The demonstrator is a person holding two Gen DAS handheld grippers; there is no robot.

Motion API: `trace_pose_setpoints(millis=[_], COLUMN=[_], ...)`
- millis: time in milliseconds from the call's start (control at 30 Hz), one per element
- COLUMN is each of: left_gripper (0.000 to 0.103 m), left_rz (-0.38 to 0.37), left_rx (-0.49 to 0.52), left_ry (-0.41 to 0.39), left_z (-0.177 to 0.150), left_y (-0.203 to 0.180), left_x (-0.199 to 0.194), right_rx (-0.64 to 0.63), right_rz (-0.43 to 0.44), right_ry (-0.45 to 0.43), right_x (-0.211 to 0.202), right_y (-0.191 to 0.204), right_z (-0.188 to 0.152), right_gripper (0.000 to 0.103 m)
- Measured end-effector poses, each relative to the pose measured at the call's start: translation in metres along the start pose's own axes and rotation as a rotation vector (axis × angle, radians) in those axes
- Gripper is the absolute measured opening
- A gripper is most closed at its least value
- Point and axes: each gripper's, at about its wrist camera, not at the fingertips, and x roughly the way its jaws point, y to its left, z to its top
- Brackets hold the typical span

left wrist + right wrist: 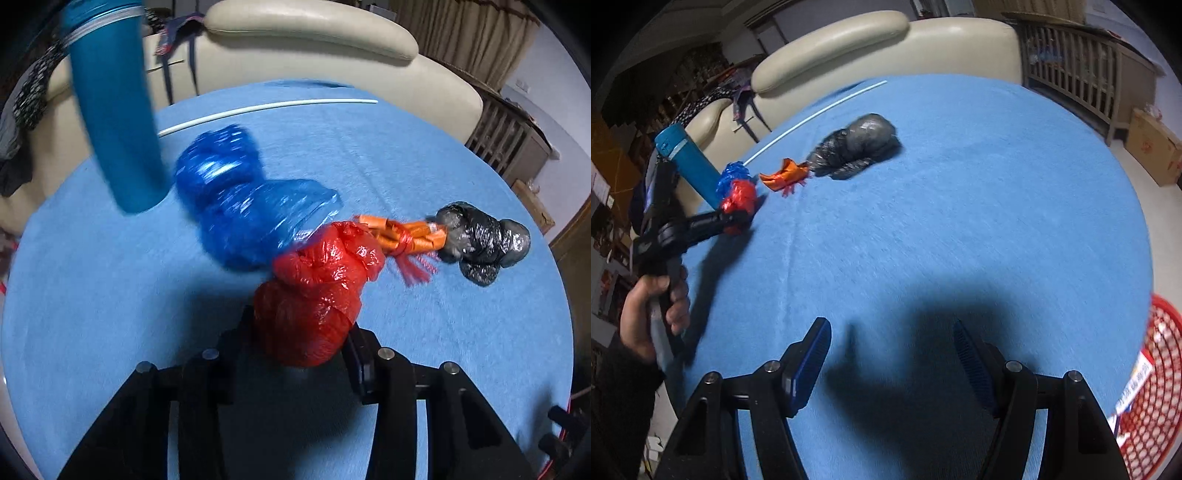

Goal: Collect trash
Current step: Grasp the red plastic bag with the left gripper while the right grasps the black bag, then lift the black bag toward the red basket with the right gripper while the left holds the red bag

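My left gripper (299,336) is shut on a crumpled red plastic bag (317,280), which bulges out between the black fingers (356,343). A crumpled blue plastic bag (236,199) lies against it on the far left. An orange wrapper (402,232) and a black plastic bag (480,240) lie to the right on the blue tablecloth (424,332). In the right wrist view, my right gripper (892,332) stands open over bare cloth with nothing between its pads. The black bag (857,144), orange wrapper (785,173) and red bag (740,197) lie far ahead to its left.
A tall teal bottle (114,110) stands beside the blue bag. A thin white stick (266,109) lies near the table's far edge, before a cream sofa (306,33). A red mesh basket (1152,387) sits off the table at the right. A hand (653,306) holds the left gripper (738,218).
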Motion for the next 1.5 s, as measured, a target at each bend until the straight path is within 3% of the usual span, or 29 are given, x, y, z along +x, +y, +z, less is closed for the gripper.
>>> trace_pose_setpoints(millis=[133,333,467,567,700,767,800,833,967,1200,1500], left_gripper=[0.044,0.044,0.044,0.044,0.044,0.044,0.044,0.044,0.044,0.044,0.044], left_rz=[0.018,0.045,0.040,0.036,0.050,0.050,0.049,0.049,0.067,0.070,0.077], left_rx=[-0.030,-0.020,-0.013,-0.015,-0.002,-0.006,-0.007,-0.008,-0.025,-0.065,-0.006], left_ry=[-0.007,-0.010,-0.010,-0.017,-0.021,-0.019,-0.018,-0.017,-0.009,-0.010,-0.012], left_z=[-0.024,-0.050,-0.054,-0.053,-0.055,-0.055,-0.055,-0.055,-0.054,-0.066,-0.097], left_y=[0.015,0.024,0.028,0.028,0.026,0.026,0.026,0.026,0.024,0.015,-0.022], left_x=[-0.019,-0.036,-0.040,-0.039,-0.040,-0.040,-0.040,-0.040,-0.041,-0.060,-0.086], right_rx=[-0.061,-0.196,-0.375,-0.520,-0.701,-0.731,-0.708,-0.672,-0.508,-0.420,-0.273], right_rz=[0.033,0.007,0.024,0.003,-0.070,-0.103,-0.087,-0.065,-0.005,0.024,0.083], right_ry=[-0.029,-0.143,-0.080,-0.012,0.113,0.175,0.162,0.159,0.137,0.062,0.010], right_x=[0.014,0.030,0.056,0.078,0.122,0.143,0.145,0.143,0.126,0.068,0.001], right_y=[0.019,0.042,0.065,0.082,0.092,0.088,0.083,0.078,0.052,0.030,0.002], right_z=[0.030,0.117,0.171,0.187,0.180,0.170,0.166,0.167,0.163,0.125,0.044], right_gripper=[0.072,0.072,0.072,0.072,0.072,0.072,0.068,0.041,0.040,0.040,0.040])
